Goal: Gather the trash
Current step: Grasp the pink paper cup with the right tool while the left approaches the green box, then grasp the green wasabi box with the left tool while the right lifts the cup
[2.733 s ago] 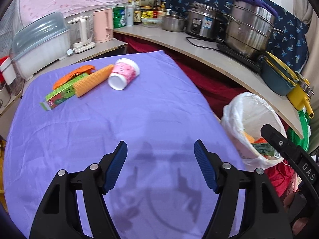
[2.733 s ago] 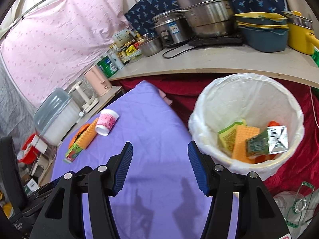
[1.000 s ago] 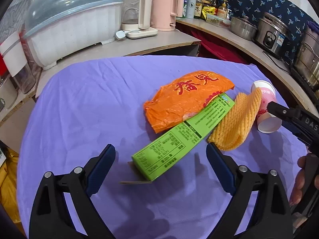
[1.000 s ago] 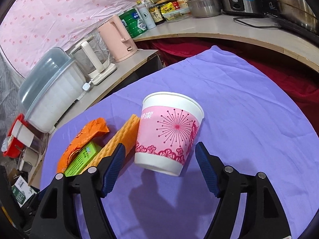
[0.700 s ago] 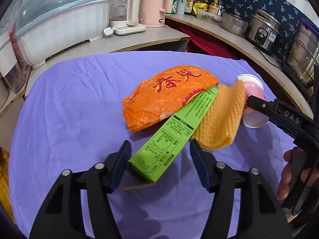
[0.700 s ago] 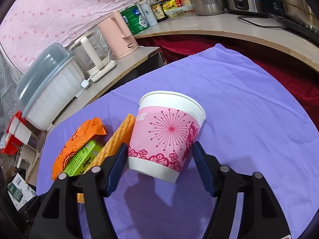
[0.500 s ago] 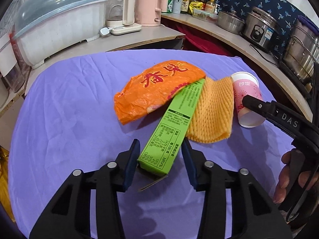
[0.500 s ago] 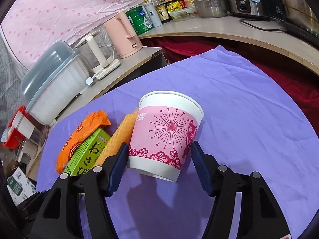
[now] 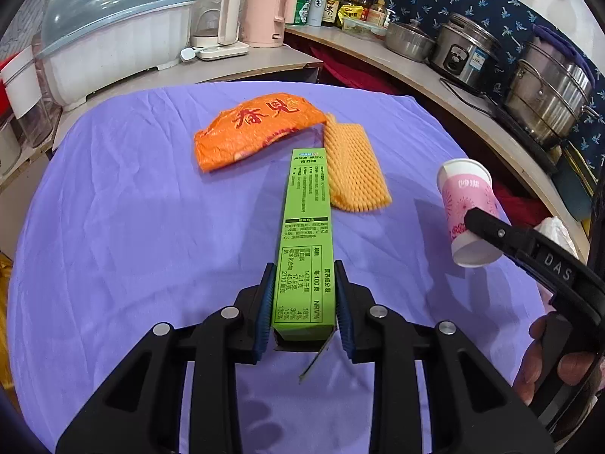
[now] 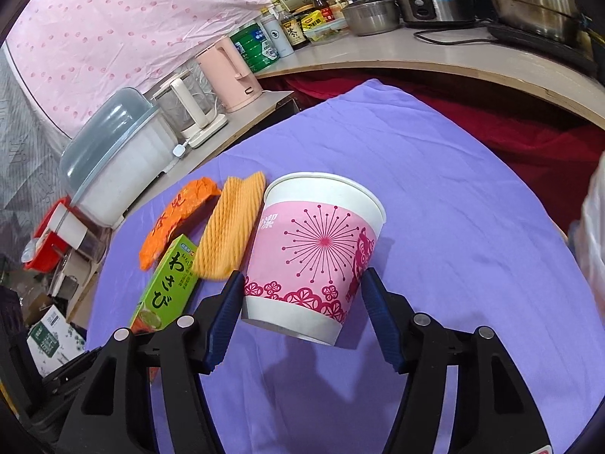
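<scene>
The left tool (image 9: 303, 304) has just been closing and now pinches the green carton (image 9: 306, 242) by its near end; the right tool (image 10: 300, 308) clamps the pink cup (image 10: 314, 251), lifted off the purple worktop (image 9: 113, 227). Carry both level to the bin (out of view), squeezing gently.

Each wrist camera sits close behind its own fingers, looking steeply down along them across the purple cloth (image 9: 113, 227). Both views share the orange wrapper (image 9: 257, 128), green box (image 10: 170, 283) and pink cup (image 9: 469, 208).
</scene>
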A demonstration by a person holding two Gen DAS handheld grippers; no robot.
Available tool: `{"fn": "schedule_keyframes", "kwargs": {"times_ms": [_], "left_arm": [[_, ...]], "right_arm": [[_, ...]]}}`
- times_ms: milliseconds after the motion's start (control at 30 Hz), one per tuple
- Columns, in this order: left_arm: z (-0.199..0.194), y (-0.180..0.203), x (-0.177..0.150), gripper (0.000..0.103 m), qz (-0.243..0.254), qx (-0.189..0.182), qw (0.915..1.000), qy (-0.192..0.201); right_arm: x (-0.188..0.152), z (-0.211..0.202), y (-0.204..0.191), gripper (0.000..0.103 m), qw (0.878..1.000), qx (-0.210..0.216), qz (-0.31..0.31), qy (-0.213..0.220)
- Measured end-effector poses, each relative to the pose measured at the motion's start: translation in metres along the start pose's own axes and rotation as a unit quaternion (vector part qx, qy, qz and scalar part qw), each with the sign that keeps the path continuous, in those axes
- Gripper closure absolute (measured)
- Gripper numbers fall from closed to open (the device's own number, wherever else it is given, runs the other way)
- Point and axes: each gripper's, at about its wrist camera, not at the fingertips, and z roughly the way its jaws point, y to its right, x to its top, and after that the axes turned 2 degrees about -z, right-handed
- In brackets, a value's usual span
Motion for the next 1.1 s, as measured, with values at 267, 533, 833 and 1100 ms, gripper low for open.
{"fn": "schedule_keyframes", "kwargs": {"times_ms": [267,533,833,1100], "left_arm": [[-0.004,0.01,-0.011,0.039,-0.013,0.019,0.9997,0.001],[0.021,0.015,-0.004,0.042,-0.015,0.039,0.9989,-0.018],[0.022,0.023,-0.01,0.075,-0.01,0.031,0.9991,-0.028],[-0.016,0.048,-0.014,0.075,0.001,0.012,0.9999,-0.002]], "right_arm": [[-0.023,-0.013,0.008,0.04,1.0,-0.01,-0.001,-0.019],[-0.021,0.002,0.003,0.039,1.0,-0.009,0.006,-0.026],[-0.025,-0.009,0.008,0.042,1.0,0.006,0.004,-0.018],[-0.023,-0.054,0.022,0.042,1.0,0.009,0.014,0.018]]}}
